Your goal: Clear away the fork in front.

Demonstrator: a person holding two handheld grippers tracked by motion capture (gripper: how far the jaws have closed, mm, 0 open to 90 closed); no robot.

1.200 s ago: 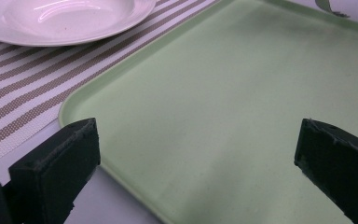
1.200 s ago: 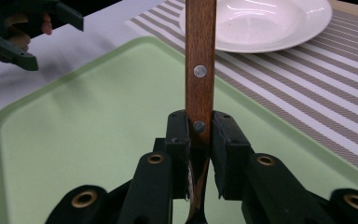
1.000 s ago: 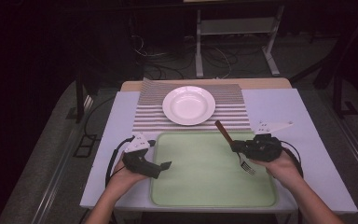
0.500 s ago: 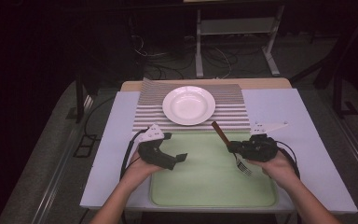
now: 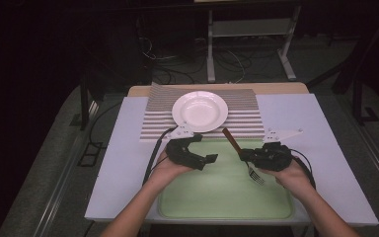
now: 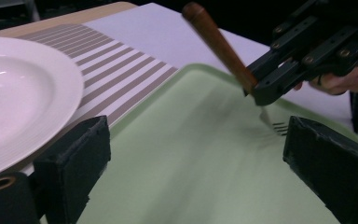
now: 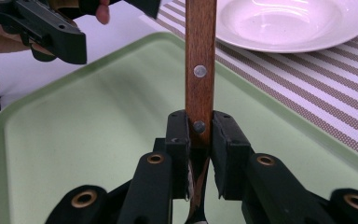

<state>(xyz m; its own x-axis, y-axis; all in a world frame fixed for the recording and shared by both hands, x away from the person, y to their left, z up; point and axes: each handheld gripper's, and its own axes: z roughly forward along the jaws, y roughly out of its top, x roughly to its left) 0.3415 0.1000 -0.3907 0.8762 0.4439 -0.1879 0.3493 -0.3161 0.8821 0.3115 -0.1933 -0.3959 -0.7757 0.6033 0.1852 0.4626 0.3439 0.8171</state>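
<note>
A fork with a brown wooden handle [image 5: 233, 141] [image 6: 216, 43] [image 7: 199, 70] is held tilted over the green tray [image 5: 227, 197], tines [image 5: 254, 175] down toward the near side. My right gripper [image 5: 244, 154] [image 7: 199, 140] is shut on the handle near its lower rivet. My left gripper [image 5: 202, 149] [image 6: 196, 163] hovers open over the tray's far left part, nothing between its jaws, facing the fork. A white plate [image 5: 200, 110] [image 6: 18, 100] [image 7: 289, 21] sits on the striped placemat [image 5: 153, 123] just beyond the tray.
The tray and placemat lie on a white table [image 5: 321, 128] with bare surface at left and right. Black cables trail from both grippers. Beyond the table's far edge are a dark floor, wires and a metal stand [image 5: 246, 34].
My left gripper has travelled up and to the right, from the tray's left edge to over its far left part, closer to the fork. The right gripper with the fork has barely shifted.
</note>
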